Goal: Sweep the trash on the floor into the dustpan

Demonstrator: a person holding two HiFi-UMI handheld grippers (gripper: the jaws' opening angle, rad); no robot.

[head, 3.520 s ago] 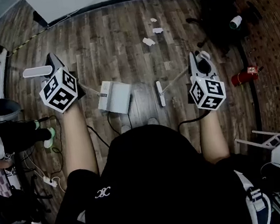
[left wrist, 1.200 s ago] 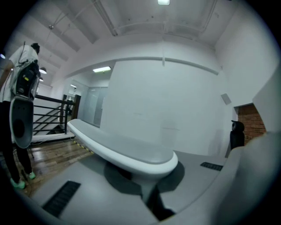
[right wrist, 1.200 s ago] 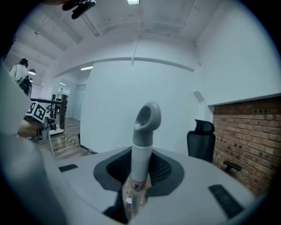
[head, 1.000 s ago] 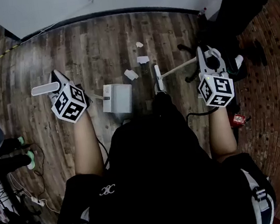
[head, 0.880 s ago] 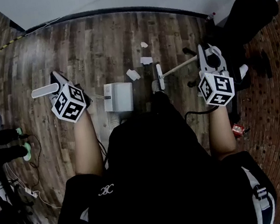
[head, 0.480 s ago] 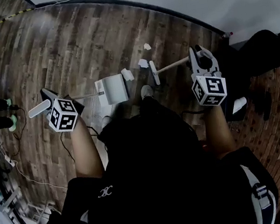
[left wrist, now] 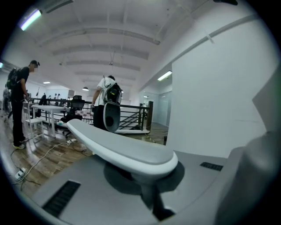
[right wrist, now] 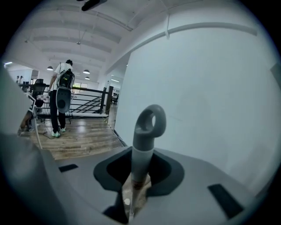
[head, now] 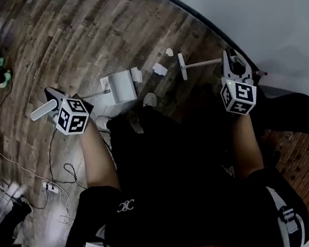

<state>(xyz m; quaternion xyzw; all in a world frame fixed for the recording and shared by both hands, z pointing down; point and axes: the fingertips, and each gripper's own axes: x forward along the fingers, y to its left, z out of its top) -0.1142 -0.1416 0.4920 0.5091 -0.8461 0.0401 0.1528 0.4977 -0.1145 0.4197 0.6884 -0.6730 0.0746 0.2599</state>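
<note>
Pinching fingers: left gripper (head: 54, 102) clamps the flat oval dustpan handle (left wrist: 127, 151), right gripper (head: 233, 63) the round, loop-ended broom handle (right wrist: 147, 132).

The white dustpan (head: 121, 88) lies on the wooden floor (head: 74, 40) beside small paper scraps (head: 160, 69), its handle running to the left tool (head: 54, 100). The broom (head: 182, 66) head rests just right of the scraps, its handle reaching the right tool (head: 231, 61).

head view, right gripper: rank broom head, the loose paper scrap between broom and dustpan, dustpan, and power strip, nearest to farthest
From the right gripper:
1. broom head, just to its left, at the end of the handle it grips.
2. paper scrap, further left on the floor.
3. dustpan, left of centre.
4. power strip, far lower left.
</note>
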